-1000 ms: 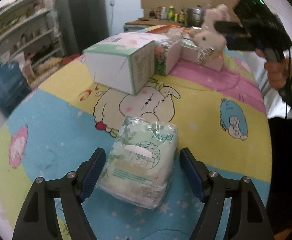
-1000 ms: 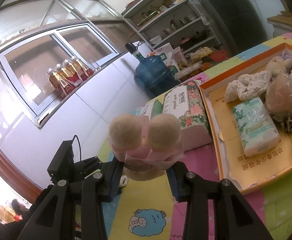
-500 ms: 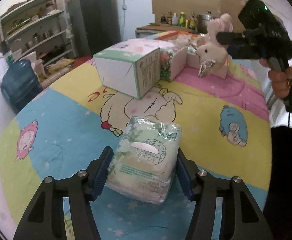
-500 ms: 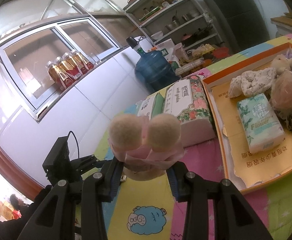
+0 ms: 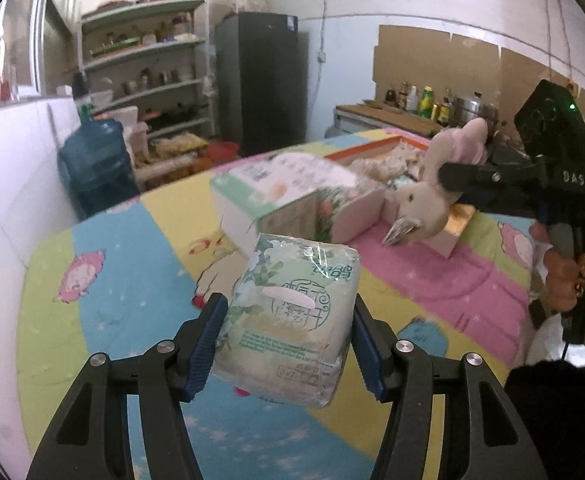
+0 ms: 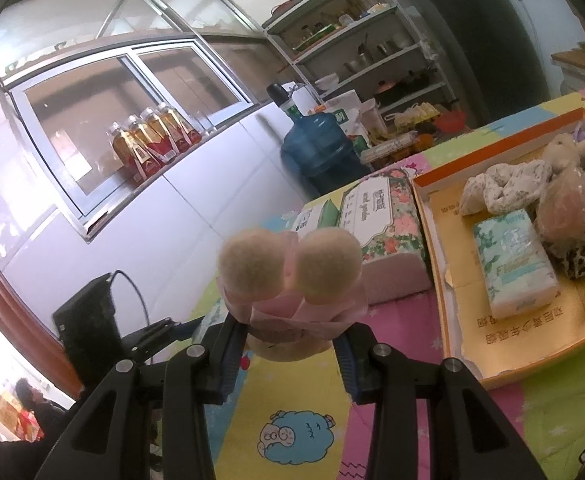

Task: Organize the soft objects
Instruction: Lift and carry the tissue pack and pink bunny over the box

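Observation:
My left gripper [image 5: 288, 344] is shut on a green tissue pack [image 5: 292, 312] and holds it in the air above the cartoon tablecloth [image 5: 132, 280]. My right gripper [image 6: 288, 344] is shut on a plush rabbit [image 6: 292, 280] in pink clothes, held above the cloth; the rabbit also shows in the left wrist view [image 5: 428, 200]. An orange-rimmed tray [image 6: 440, 264] at the right holds another tissue pack [image 6: 512, 260], a plush toy [image 6: 560, 152] and other soft things.
Two tissue boxes [image 6: 376, 220] stand beside the tray, also in the left wrist view [image 5: 276, 200]. A blue water jug [image 5: 92, 164], shelves [image 5: 148, 72] and a dark fridge [image 5: 260, 80] stand beyond the table. The left gripper's body [image 6: 92, 340] shows at the lower left.
My left gripper closed on the tissue pack and lifted it off the cloth. My right gripper with the rabbit stayed almost still.

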`<move>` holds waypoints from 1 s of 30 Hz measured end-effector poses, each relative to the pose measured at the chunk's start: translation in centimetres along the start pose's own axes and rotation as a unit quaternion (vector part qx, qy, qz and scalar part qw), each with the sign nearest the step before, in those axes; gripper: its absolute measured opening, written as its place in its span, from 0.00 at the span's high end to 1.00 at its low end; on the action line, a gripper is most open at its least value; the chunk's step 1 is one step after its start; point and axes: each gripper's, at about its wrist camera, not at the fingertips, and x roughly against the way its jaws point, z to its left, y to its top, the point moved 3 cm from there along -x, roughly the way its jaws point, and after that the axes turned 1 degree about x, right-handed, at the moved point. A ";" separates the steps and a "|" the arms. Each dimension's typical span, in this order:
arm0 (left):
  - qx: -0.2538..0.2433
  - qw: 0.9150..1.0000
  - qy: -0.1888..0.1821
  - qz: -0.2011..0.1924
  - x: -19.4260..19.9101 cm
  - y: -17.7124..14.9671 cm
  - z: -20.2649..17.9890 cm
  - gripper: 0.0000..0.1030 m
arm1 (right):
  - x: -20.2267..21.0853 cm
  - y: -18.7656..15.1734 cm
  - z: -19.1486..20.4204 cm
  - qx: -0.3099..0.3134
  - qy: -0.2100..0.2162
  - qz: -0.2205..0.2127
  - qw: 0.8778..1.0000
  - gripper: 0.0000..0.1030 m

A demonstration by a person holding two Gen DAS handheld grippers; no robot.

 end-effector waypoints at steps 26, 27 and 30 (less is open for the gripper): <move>0.072 0.991 0.113 -0.025 -4.7 8.2 -13.1 0.40 | 9.5 4.2 -6.8 -0.017 -0.026 -0.099 0.995 0.60; 0.073 0.990 0.115 -0.026 -4.9 8.4 -13.4 0.40 | 9.9 4.3 -7.1 -0.017 -0.028 -0.102 0.994 0.60; 0.081 0.990 0.116 -0.027 -5.4 9.1 -14.2 0.40 | 10.8 4.7 -7.8 -0.016 -0.033 -0.110 0.993 0.60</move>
